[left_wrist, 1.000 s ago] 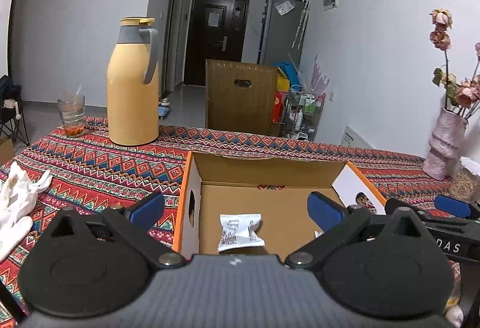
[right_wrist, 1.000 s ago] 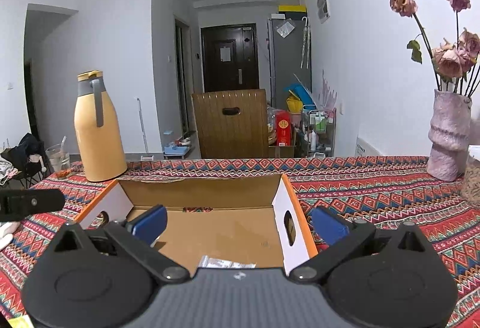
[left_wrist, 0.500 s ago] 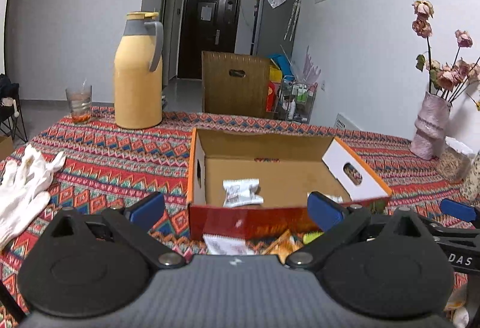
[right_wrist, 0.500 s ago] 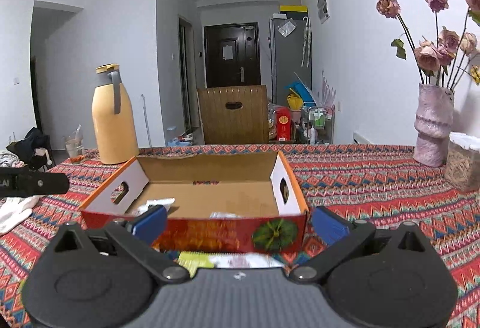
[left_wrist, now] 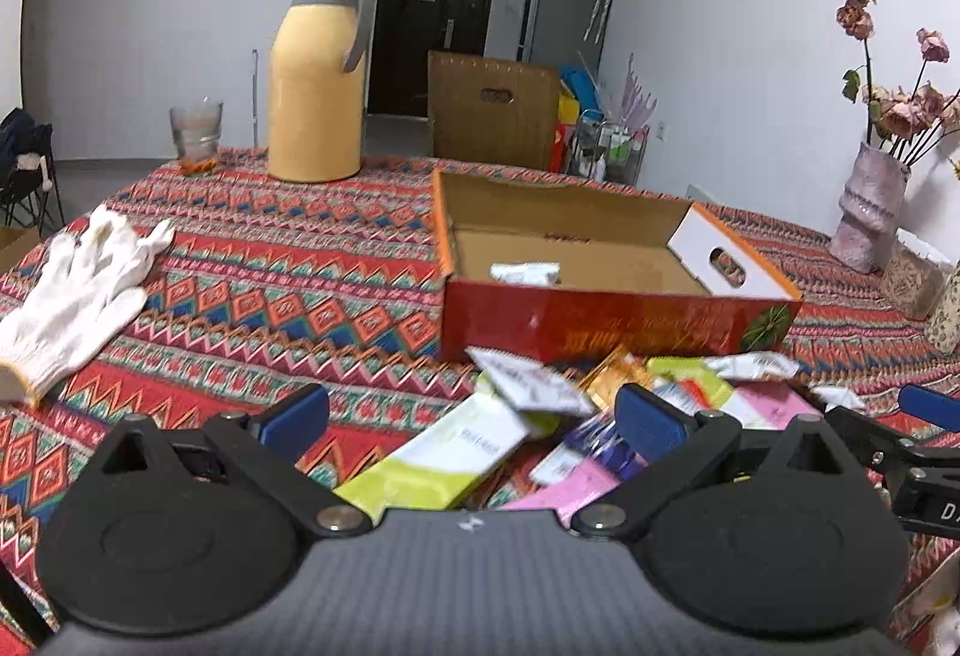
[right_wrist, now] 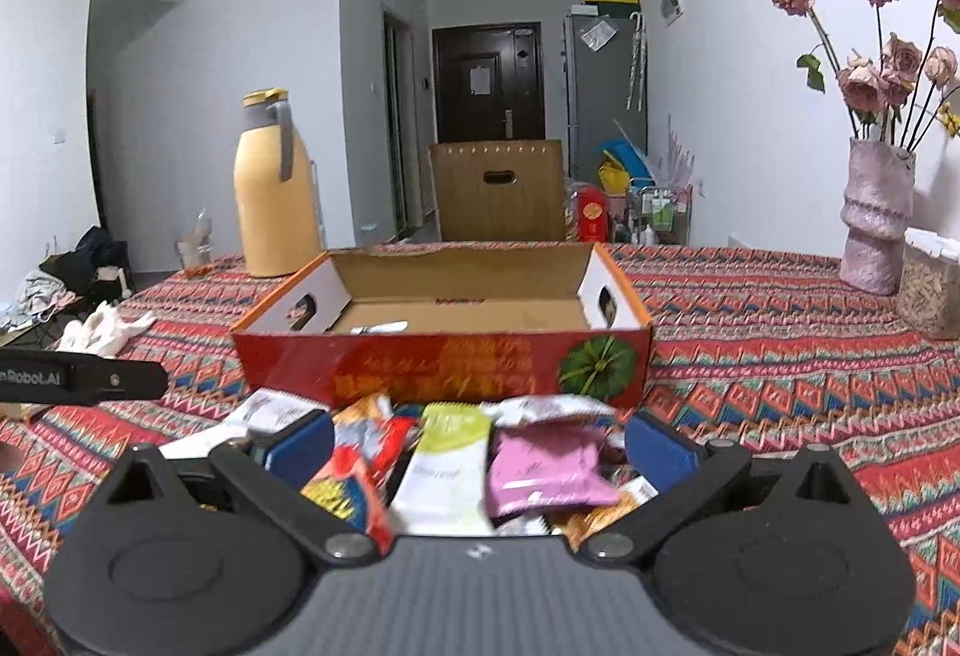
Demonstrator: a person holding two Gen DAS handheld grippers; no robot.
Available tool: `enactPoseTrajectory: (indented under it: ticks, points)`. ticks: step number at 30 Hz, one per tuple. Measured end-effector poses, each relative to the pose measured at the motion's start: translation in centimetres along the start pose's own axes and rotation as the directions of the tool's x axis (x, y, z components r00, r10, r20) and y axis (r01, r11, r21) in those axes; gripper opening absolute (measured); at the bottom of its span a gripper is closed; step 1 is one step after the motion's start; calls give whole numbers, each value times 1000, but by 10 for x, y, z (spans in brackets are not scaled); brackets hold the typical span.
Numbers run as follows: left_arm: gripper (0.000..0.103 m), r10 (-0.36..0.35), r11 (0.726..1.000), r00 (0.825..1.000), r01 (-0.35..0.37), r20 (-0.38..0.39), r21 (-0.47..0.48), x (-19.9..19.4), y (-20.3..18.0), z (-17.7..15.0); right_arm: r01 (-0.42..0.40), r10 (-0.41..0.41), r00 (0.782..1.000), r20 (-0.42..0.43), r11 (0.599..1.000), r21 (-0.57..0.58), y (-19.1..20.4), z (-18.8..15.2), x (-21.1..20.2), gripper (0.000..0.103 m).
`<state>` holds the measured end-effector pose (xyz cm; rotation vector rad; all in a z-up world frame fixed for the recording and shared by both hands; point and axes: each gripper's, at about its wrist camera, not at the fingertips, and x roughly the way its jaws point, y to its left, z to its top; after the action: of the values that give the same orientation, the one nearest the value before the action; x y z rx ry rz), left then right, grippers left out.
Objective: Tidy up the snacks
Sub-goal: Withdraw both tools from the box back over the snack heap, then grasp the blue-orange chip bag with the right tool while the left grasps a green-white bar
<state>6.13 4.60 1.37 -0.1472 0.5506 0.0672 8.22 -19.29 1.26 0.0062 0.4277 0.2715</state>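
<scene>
Both grippers hang over the snack pile (right_wrist: 456, 464), w/ the box (right_wrist: 441, 356) just beyond it on the patterned tablecloth (left_wrist: 270, 272). Left gripper (left_wrist: 471, 413): fingers spread wide, nothing btwn them, lime-green packet (left_wrist: 444, 455) right under the gap. Right gripper (right_wrist: 480, 443): also spread, empty, straddling a pink packet (right_wrist: 543, 467) and a white-and-green one (right_wrist: 447, 458). I read that as lining up picks. The pile is heaped against the box's red front wall, prob so each transfer is a short hop. One white packet (left_wrist: 525, 272) already lies inside the box; rest are outside, so I'd say we're early on. Thermos (left_wrist: 315, 74), glove (left_wrist: 78, 290), vase (right_wrist: 876, 218) stand well apart, out of my way.
</scene>
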Motion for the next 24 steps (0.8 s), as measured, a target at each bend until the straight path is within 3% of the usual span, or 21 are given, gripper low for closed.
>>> enactPoseTrajectory:
  ticks: [8, 22, 24]
  points:
    - [103, 19, 1000, 1000, -20, -9, -11, -4, 16, -3, -75, 74, 995, -68, 997, -15, 24, 4, 8, 103]
    - [103, 42, 999, 999, -42, -33, -7, 2, 45, -6, -109, 82, 970, -230, 988, -106, 74, 14, 57, 103]
    - [103, 42, 999, 998, -42, -38, -7, 3, 48, -7, -102, 71, 966, -249, 989, -112, 78, 12, 64, 99]
